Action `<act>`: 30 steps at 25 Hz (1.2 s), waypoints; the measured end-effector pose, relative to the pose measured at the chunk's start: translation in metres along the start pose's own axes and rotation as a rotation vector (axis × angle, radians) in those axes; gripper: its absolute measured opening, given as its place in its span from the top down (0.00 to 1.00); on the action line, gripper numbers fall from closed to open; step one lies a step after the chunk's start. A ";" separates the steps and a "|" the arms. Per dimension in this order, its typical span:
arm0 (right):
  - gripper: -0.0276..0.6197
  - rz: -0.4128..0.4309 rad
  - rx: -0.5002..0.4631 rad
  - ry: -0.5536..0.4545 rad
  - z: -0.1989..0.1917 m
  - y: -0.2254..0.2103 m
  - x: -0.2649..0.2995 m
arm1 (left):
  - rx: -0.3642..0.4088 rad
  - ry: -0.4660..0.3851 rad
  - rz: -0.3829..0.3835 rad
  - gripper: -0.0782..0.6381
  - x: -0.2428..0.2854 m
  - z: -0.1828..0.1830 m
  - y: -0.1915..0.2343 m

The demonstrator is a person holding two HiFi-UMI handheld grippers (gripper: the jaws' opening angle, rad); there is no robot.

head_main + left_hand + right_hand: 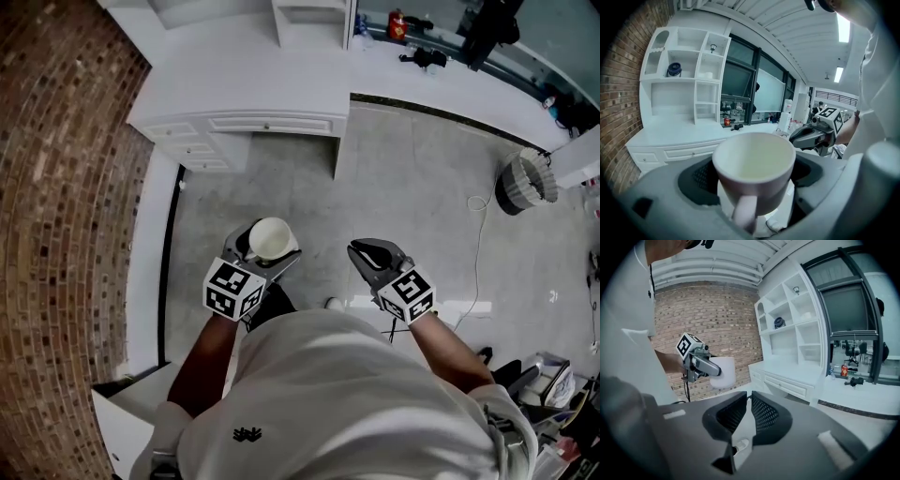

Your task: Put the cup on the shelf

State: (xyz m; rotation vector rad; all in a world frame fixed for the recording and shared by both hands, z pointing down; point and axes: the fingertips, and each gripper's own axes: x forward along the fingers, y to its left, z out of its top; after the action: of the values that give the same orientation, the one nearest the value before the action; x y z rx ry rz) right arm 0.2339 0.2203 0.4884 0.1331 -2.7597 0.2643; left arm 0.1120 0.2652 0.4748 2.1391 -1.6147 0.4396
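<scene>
Flooring [412, 178] pale grey and glossy. Brick wall [56, 187] to one side; white shelf unit [689, 75] above a drawered counter [244, 89]. Cup [754, 161]: plain white, empty, upright, clamped between the widely spread jaws of the left gripper [265, 246], short of the counter. Right gripper [746, 420]: jaws nearly together, empty.
</scene>
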 end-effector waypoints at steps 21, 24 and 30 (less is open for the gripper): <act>0.94 -0.092 0.053 0.017 0.117 -0.023 0.239 | 0.092 0.007 -0.107 0.29 0.006 0.047 0.279; 0.94 -0.121 0.076 0.019 0.116 -0.048 0.238 | 0.094 0.008 -0.118 0.29 0.032 0.059 0.291; 0.94 -0.148 0.104 -0.005 0.125 -0.122 0.230 | 0.112 0.023 -0.116 0.29 0.097 0.104 0.308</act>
State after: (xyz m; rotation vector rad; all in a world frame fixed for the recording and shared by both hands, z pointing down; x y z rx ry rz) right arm -0.0075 0.0623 0.4784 0.3641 -2.7246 0.3680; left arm -0.1573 0.0598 0.4766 2.2873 -1.4764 0.5267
